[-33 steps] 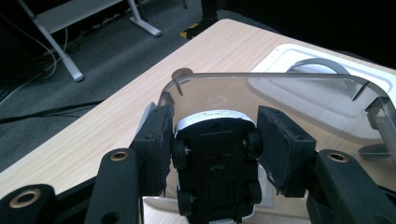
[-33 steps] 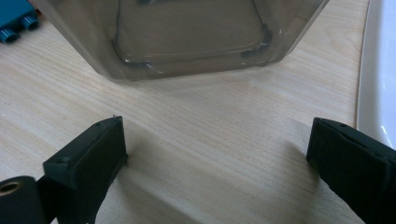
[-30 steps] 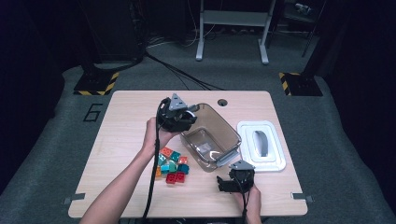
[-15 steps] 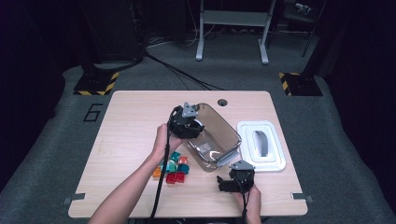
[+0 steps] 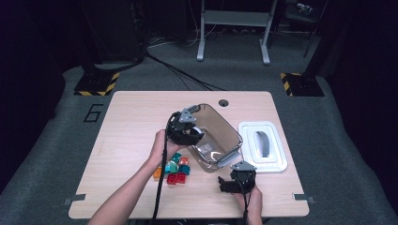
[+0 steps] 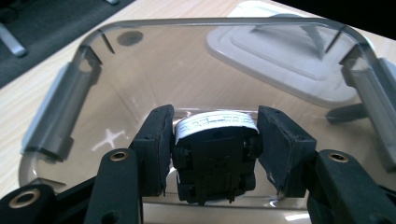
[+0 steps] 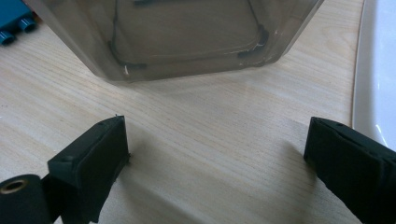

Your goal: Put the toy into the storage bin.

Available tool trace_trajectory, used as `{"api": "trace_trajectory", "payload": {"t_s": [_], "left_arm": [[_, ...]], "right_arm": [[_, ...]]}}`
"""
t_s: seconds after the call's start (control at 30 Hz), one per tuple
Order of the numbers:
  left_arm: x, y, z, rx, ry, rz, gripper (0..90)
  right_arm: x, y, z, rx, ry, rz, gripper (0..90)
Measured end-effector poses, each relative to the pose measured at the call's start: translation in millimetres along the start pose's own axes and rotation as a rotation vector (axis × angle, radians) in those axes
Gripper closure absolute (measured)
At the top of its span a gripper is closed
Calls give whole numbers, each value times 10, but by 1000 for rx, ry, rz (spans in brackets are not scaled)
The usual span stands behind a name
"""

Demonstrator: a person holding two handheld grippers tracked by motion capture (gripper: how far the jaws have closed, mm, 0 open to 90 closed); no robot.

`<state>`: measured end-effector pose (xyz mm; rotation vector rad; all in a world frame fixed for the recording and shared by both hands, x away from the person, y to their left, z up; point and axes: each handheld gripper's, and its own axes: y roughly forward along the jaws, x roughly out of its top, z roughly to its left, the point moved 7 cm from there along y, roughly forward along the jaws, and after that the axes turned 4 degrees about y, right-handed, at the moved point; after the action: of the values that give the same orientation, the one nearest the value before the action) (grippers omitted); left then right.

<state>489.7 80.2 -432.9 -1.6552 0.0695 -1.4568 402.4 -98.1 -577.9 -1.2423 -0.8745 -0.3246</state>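
Step in hand, as I read it: loading toys into the clear plastic bin [image 5: 217,136], one at a time. The left gripper [image 6: 212,140] is clamped on a small toy car [image 6: 215,158], black body w/ a white top, pinched side to side between both pads. In the left gripper view the car hangs inside the bin's mouth, above its floor; can't tell if it touches the bottom. In the high view the left gripper [image 5: 187,131] sits at the bin's near-left rim, angled in.

The right gripper [image 5: 236,180] rests low over the counter [image 5: 131,117] just in front of the bin's near end, jaws wide apart w/ nothing between them; the right gripper view shows bare wood and the bin wall ahead.

The white lid [image 5: 263,146] lies flat just right of the bin, off. A cluster of coloured toy blocks [image 5: 174,168] sits on the counter beside the left hand, not yet loaded.

Next move, prob.: lower the car near the bin floor, open the jaws enough to clear its sides, lift straight out w/o catching the rim, then go for the blocks. The right gripper could steady the bin if it slides.
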Motion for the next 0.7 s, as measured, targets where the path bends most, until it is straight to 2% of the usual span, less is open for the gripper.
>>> {"api": "trace_trajectory", "payload": {"t_s": [0.2, 0.23, 0.47, 0.7], "left_arm": [[-38, -16, -31, -31, -4, 24, 474], [-41, -22, -27, -32, 5, 27, 474], [-87, -51, -29, -45, -11, 55, 472], [-111, -42, -22, -46, -9, 79, 468]], "right_arm": [[0, 0, -5, -5, -1, 0, 57], [0, 0, -6, -6, 0, 1, 57], [1, 1, -9, -9, 1, 0, 58], [1, 0, -11, -11, 1, 1, 58]]}}
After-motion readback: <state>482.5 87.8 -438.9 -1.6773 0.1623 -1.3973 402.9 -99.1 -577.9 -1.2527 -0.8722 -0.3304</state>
